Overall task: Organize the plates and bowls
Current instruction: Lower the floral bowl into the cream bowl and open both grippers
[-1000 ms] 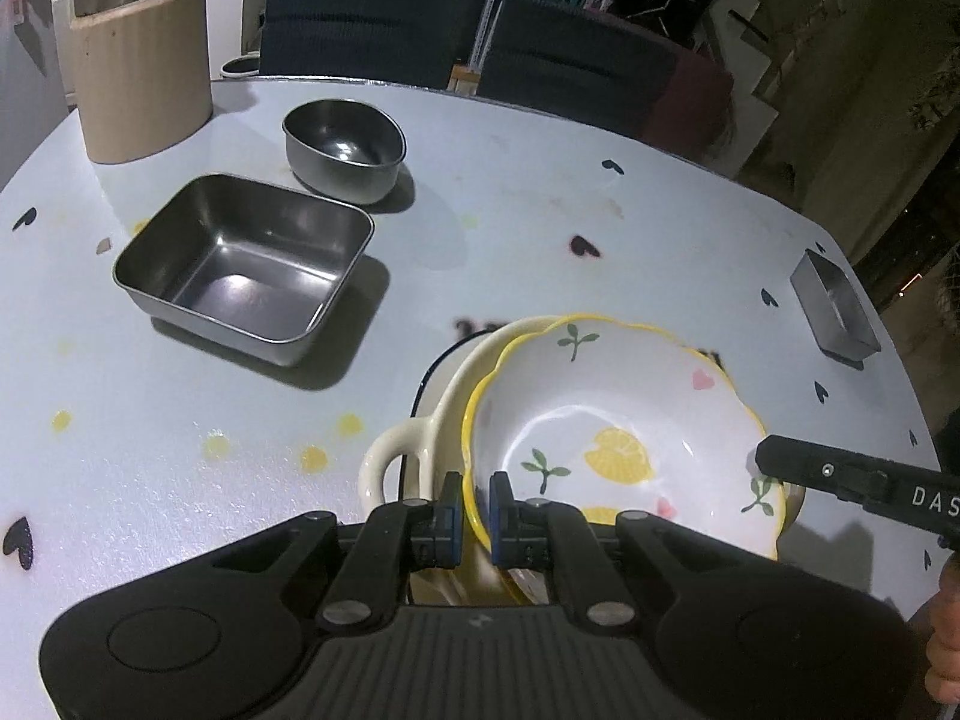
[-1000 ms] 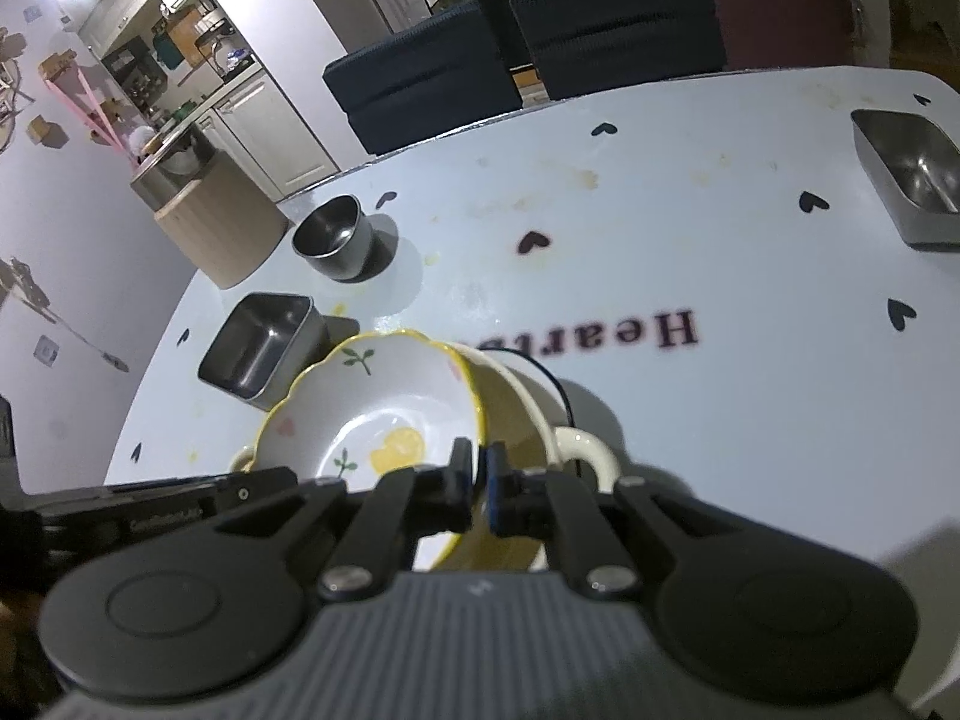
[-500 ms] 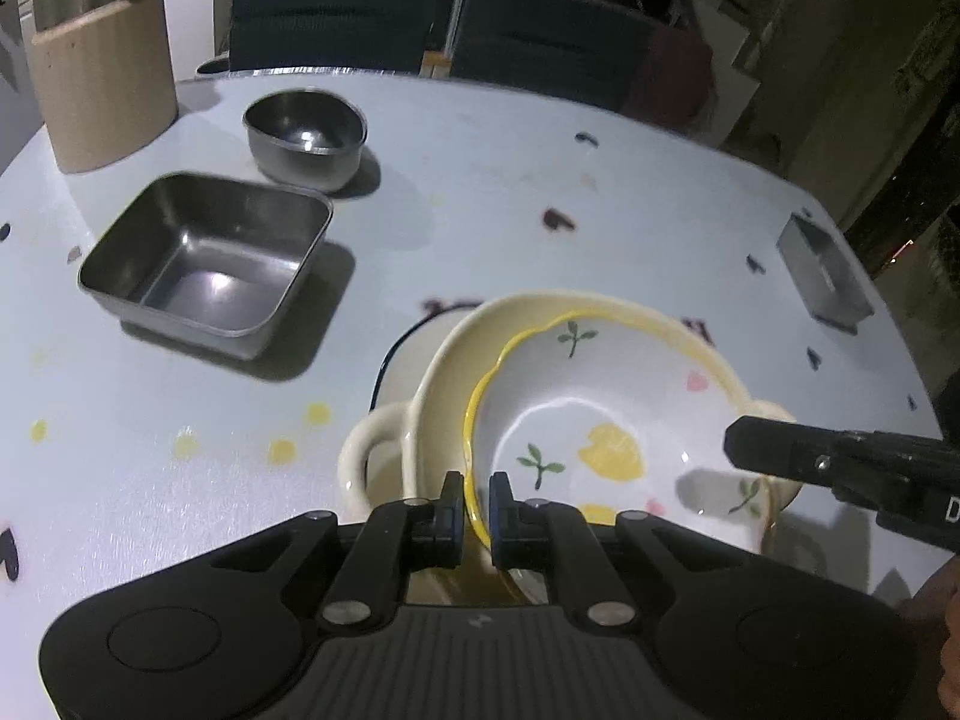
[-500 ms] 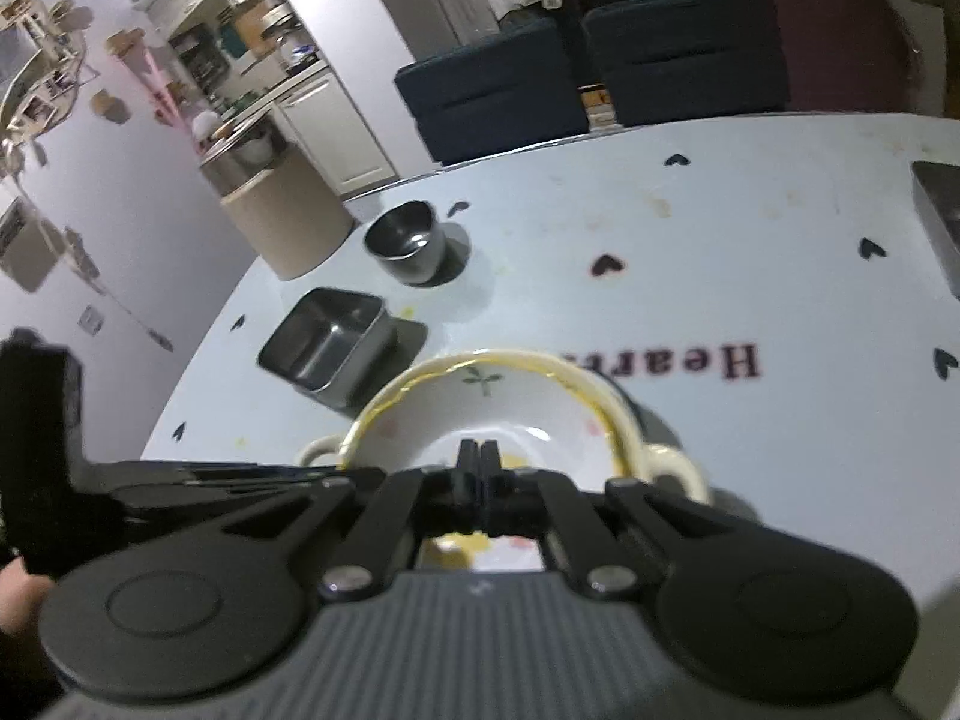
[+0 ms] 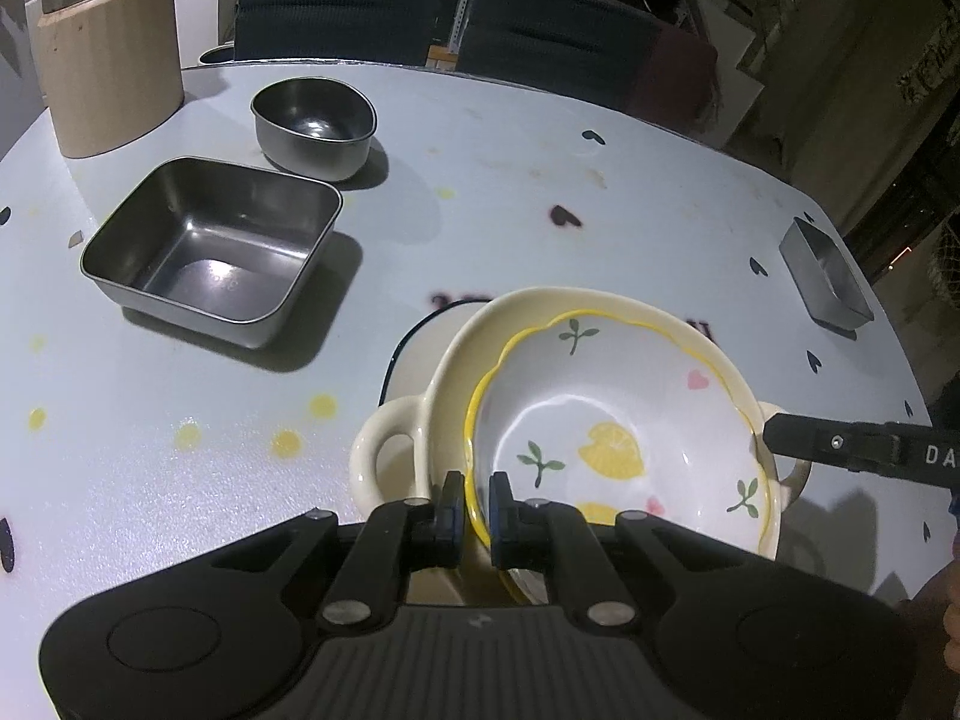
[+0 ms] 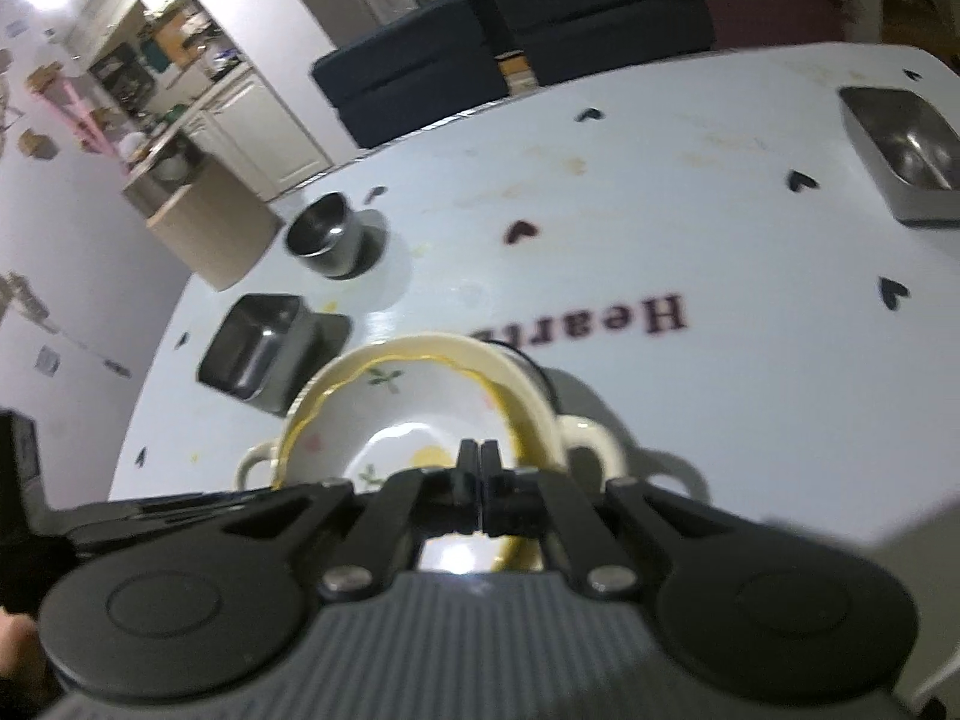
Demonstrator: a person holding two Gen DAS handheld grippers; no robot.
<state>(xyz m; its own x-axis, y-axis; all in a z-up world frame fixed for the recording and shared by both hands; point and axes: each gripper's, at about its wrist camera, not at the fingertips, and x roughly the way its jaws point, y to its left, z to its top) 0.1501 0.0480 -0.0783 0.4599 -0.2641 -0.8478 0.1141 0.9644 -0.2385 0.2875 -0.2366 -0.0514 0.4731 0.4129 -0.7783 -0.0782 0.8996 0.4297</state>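
Far left on the pale table (image 5: pixel 540 138), just beside one another: a tan canister (image 5: pixel 111 69), a round steel bowl (image 5: pixel 313 127) and, nearer, a square steel tray (image 5: pixel 210 246), both empty and upright. Scattered over the tabletop, small dark hearts and yellow dots. Near the middle, a cream two-handled bowl (image 5: pixel 396 450) resting on the table, with a lemon-patterned bowl (image 5: pixel 606 450), yellow-rimmed and scalloped, nested inside and tilted. Left gripper (image 5: pixel 474 504) at the near edge, jaws narrow and clamped on the yellow rim of the lemon-patterned bowl, one pad inside and one outside. Right gripper (image 6: pixel 480 483), seen in its own view, poised over the same bowl's inside with jaws pressed together and nothing between them; from the left view, only its black tip reaching in at the bowl's right rim, beside the cream bowl's right handle. Far right, well apart from the rest, a small rectangular steel tin (image 5: pixel 825 276) near the table edge. Beyond the table, two dark chairs (image 5: pixel 420 0).
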